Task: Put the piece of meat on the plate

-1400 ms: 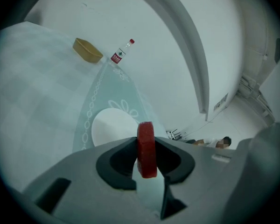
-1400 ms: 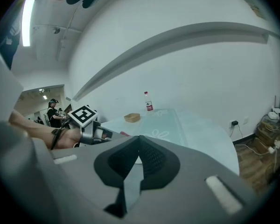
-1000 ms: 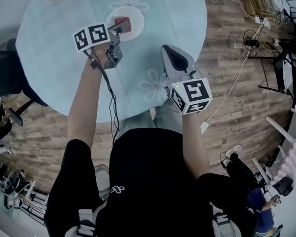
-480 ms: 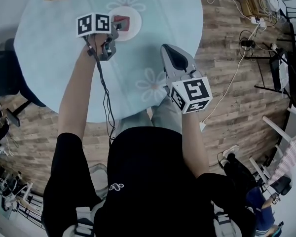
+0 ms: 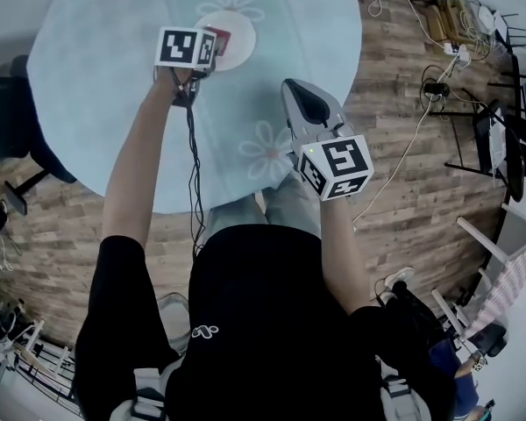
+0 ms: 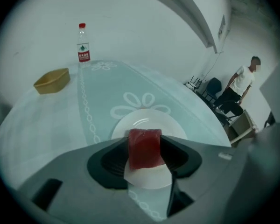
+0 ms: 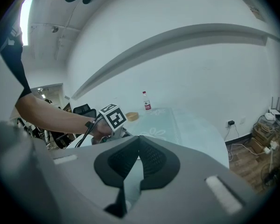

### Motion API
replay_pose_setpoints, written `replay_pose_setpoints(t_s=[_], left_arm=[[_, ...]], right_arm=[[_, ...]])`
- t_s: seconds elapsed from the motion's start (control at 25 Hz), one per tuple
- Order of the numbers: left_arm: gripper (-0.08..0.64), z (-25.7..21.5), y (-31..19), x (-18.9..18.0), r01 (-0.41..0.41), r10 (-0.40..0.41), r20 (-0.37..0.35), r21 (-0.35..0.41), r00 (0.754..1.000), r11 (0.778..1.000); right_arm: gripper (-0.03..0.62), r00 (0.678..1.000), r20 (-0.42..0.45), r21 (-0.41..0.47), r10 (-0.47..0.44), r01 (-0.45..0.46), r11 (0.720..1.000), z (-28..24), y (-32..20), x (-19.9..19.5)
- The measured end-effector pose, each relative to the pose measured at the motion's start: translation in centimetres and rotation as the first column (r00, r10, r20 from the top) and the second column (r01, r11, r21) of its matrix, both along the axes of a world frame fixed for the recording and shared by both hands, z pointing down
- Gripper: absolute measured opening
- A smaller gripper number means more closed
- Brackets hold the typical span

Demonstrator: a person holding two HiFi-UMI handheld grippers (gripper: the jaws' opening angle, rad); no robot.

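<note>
In the left gripper view the piece of meat [image 6: 144,149] is seen apparently resting on the plate [image 6: 144,120] between the left gripper [image 6: 144,141]'s jaws, which have just been opening, so it could be dragged off if brushed on withdrawal; the right gripper [image 7: 139,137] is kept closed, empty.

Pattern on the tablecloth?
White flower outlines and a chain-link border on the pale teal tablecloth; left gripper view shows it best.

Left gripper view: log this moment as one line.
left gripper: jaws just opened | meat: between jaws, over plate | right gripper: shut, empty
</note>
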State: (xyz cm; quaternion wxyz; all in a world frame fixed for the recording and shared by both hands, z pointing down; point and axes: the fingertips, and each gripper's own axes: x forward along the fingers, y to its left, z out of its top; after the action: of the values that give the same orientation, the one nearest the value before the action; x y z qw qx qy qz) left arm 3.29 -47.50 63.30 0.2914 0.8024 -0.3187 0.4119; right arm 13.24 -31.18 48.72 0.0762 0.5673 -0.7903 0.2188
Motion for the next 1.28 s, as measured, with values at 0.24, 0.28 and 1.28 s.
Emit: replay_pose_setpoints(t_s=[0.24,0.28,1.28], left_arm=[[0.204,-2.3,0.5,-1.4,0.087,-0.082,-0.052,0.096,0.995,0.992],[0.198,-3.2,0.7,-1.8,0.117,-0.108,-0.083,0.111,0.991,0.987],[-0.003,-35.1,12.8,-11.2,0.577,-0.278,-0.506,0.689,0.817,0.44]], right_arm=[[0.009,0.999,0.003,0.013,-0.037,0.037,0.999,-0.7,0.4,-0.6],[0.009,0.999,0.002,0.018,-0.044,0.044,0.999,-1.0,0.5,-0.8],[0.009,0.963,-0.051,0.359,-0.264,0.264,0.895,-17.6,-5.1,-8.2]])
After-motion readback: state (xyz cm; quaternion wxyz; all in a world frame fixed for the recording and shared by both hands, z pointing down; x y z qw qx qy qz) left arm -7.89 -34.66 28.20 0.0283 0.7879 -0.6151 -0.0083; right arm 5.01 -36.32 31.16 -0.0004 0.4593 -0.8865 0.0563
